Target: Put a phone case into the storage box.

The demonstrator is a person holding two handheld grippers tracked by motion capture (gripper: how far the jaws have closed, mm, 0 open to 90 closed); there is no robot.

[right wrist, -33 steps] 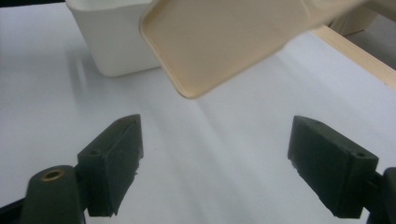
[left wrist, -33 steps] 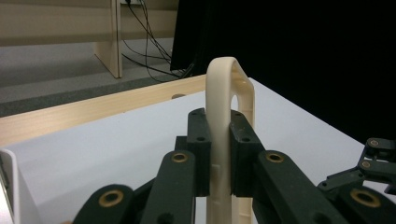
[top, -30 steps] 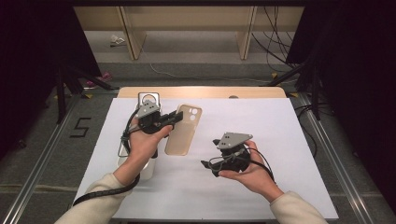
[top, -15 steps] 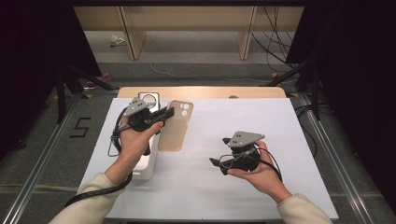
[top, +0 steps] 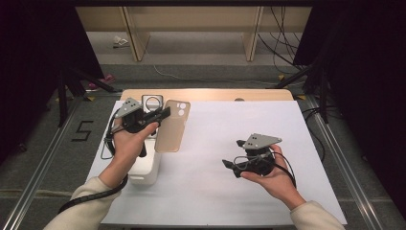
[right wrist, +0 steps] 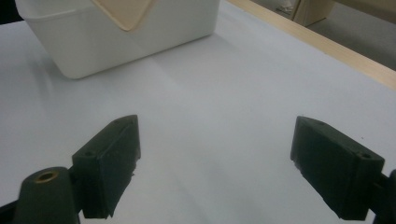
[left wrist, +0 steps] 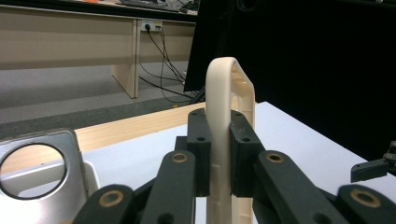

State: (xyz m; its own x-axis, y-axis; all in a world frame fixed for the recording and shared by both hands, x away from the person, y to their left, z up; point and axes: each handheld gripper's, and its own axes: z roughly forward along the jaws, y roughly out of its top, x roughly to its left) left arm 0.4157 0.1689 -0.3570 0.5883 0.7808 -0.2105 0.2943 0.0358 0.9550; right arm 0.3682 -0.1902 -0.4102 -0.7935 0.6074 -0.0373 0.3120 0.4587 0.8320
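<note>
Left gripper point(top: 160, 115) is clamped on the case point(top: 171, 127), holding it edge-up over the white box point(top: 143, 170) at bench left, long axis toward the person. Right gripper point(top: 232, 155) stands wide open, empty, well apart to the right.

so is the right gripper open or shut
Open: the right gripper has its two black fingers wide apart with only bare white table between them.
</note>
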